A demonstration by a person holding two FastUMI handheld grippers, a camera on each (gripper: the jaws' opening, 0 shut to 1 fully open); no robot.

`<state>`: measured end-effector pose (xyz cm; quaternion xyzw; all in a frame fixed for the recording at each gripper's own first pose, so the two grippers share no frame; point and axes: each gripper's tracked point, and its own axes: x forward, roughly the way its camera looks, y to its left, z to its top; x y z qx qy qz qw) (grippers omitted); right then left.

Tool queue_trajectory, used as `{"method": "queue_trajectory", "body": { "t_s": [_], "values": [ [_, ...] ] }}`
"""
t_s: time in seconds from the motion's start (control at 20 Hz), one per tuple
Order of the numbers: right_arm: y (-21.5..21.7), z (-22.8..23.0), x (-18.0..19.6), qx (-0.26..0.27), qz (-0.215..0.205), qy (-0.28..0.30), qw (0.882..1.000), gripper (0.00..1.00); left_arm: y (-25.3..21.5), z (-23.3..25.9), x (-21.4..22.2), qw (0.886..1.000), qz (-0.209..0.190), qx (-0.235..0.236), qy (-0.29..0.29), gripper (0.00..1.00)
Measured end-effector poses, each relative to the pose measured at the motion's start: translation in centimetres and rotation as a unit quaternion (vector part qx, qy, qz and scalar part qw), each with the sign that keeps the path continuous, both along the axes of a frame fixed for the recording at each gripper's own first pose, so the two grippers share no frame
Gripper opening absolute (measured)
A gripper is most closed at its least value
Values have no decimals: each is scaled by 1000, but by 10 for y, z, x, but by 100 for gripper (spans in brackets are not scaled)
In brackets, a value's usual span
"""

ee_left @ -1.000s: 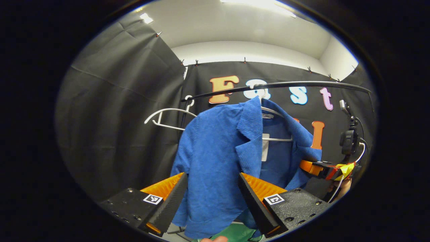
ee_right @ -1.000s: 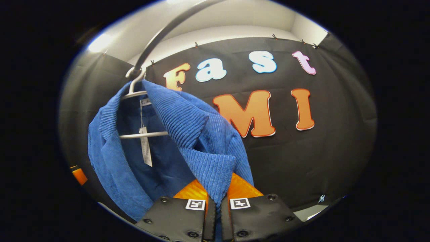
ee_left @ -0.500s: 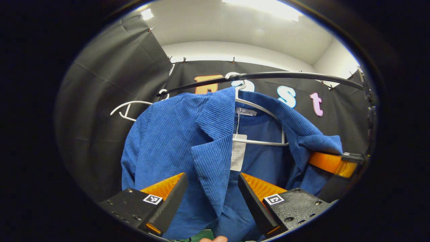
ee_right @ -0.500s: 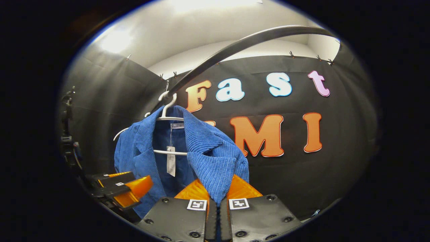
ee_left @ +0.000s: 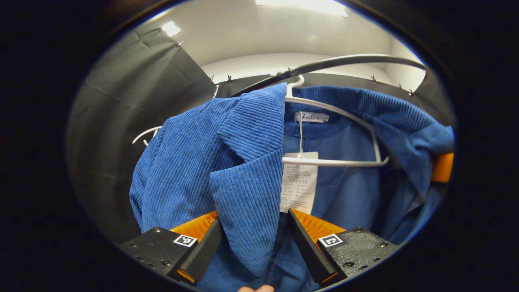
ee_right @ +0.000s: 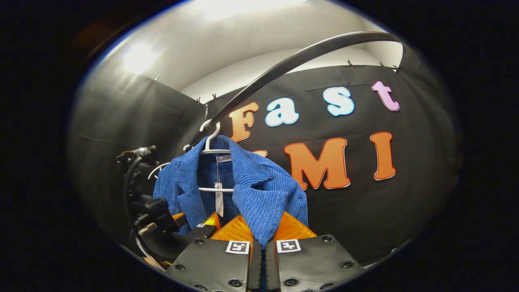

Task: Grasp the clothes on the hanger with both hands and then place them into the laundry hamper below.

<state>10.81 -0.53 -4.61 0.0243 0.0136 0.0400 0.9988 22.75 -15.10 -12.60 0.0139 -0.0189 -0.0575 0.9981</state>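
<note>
Now right gripper (ee_right: pixel 262 243) pinching jacket (ee_left: pixel 243 162) lapel – left gripper (ee_left: pixel 253 243) agape

Both views look upward, close, at the blue jacket (ee_left: pixel 243 162) (ee_right: pixel 259 194) hanging from the rail (ee_left: pixel 344 61) (ee_right: pixel 292 65).

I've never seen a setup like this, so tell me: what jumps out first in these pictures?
A bright blue corduroy jacket hangs on a white hanger from a dark rail, with a paper tag dangling inside the collar. In the left gripper view, the left gripper is open with one lapel between its fingers. In the right gripper view, the right gripper is shut on the other lapel.
</note>
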Motion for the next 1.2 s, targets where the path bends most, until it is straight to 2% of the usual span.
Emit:
{"method": "queue_trajectory", "body": {
  "t_s": [0.1,0.2,0.35,0.45,0.6,0.7,0.75,0.8,0.9,0.95,1.2],
  "values": [
    [0,3,0,0,1,-3,1000,11,5,3,3,1000,1,26,-11,92],
    [-1,3,2,-1,0,-4,1000,11,13,6,0,1000,4,27,-13,89],
    [-4,4,3,-1,-3,-7,1000,11,25,17,-12,1000,-2,10,-21,58],
    [-5,6,4,-4,-5,-10,1000,11,37,22,-19,999,-2,27,-25,38],
    [-9,10,3,-8,-13,-18,1000,11,43,41,-33,999,-30,20,-29,7],
    [-17,13,5,-14,-27,-31,999,11,64,63,-40,998,-13,23,-49,4],
    [-20,15,5,-17,-37,-37,998,11,79,75,-40,997,8,33,-63,6],
    [-24,18,6,-19,-45,-44,998,11,93,89,-41,995,27,44,-81,3],
    [-29,25,7,-17,-61,-59,996,11,120,130,-43,987,72,72,-121,3],
    [-31,28,6,-17,-68,-66,995,11,126,150,-44,982,84,84,-143,0],
    [-34,35,11,-16,-82,-80,993,11,125,224,-40,965,85,136,-206,3]
  ]
}}
